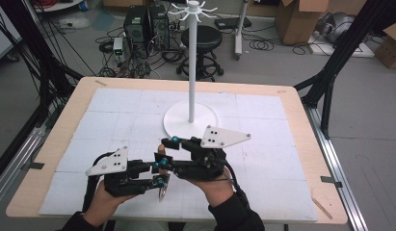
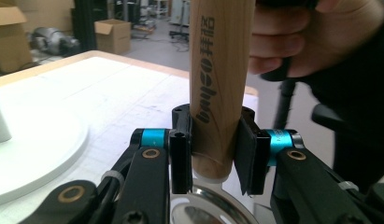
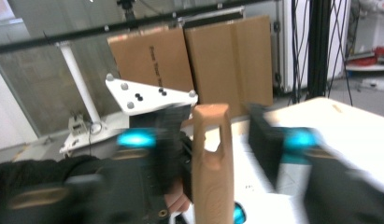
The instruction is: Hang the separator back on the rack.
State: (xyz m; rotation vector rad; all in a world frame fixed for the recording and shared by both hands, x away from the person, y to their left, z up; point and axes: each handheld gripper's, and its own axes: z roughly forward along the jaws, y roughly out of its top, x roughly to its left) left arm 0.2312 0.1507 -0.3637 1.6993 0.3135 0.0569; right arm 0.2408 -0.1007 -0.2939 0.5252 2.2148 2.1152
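Two grippers share our wooden-handled steel utensil (image 2: 216, 88): left gripper (image 2: 213, 158) pinches the handle, right gripper (image 3: 217, 140) spread around its slotted end, hand-over step; next the right must clamp.

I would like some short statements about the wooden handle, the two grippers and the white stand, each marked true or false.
1. The left gripper is shut on the wooden handle. True.
2. The wooden handle lies flat on the table. False: it is held up between the two grippers, off the table.
3. The handle's free end has a slot through it. True, as the right gripper view shows.
4. The right gripper is clamped on the handle. False: its jaws stand apart on either side of it, not touching.
5. The white stand has toppled over. False: it stands upright on its round base.
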